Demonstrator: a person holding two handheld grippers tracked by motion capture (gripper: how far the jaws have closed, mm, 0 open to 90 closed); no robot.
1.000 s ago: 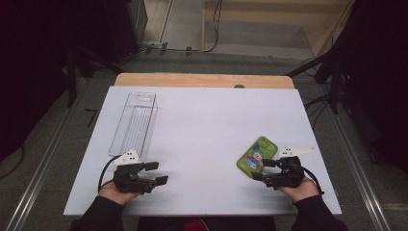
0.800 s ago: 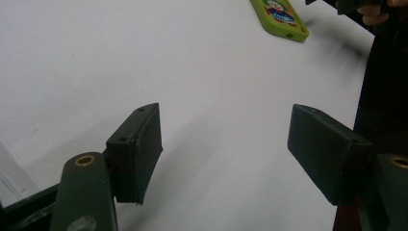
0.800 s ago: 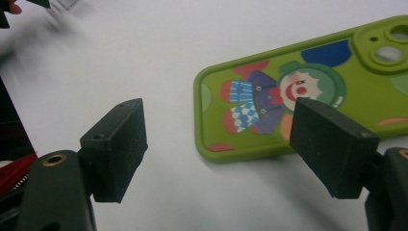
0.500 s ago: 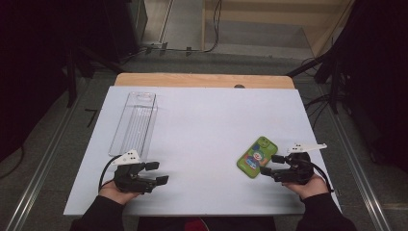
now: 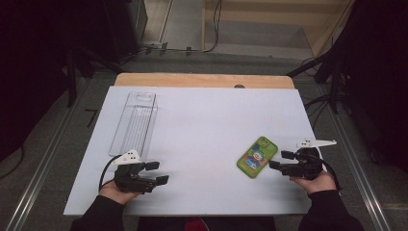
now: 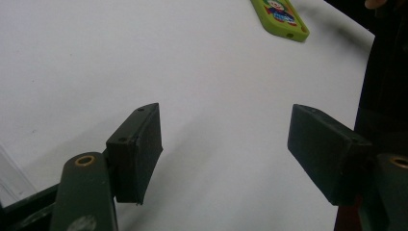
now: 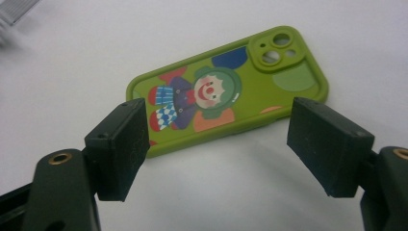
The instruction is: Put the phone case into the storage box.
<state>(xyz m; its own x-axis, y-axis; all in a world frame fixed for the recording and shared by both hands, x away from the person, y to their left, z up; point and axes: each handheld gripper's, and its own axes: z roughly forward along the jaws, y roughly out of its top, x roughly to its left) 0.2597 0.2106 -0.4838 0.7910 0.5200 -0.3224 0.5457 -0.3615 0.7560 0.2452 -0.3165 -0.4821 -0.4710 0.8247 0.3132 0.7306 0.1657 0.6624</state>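
Green phone case [image 5: 257, 157] lies flat on the table [image 5: 207, 125], clown print and camera cutout facing up, long axis diagonal, near the right edge toward the front right corner, nothing touching it.

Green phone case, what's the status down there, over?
Both grippers open, left gripper idle. Right gripper just short of the green phone case, lying flat on the table. Nothing in the way.

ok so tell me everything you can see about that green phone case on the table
The green phone case lies flat, back up, on the white table, near its right front. It looks like soft, matte rubber with rounded corners, a raised camera cutout at one end, and a cartoon clown printed in red, blue, orange and green. It lies slanted to the table's edges. The right gripper stands open just short of it; nothing touches it.
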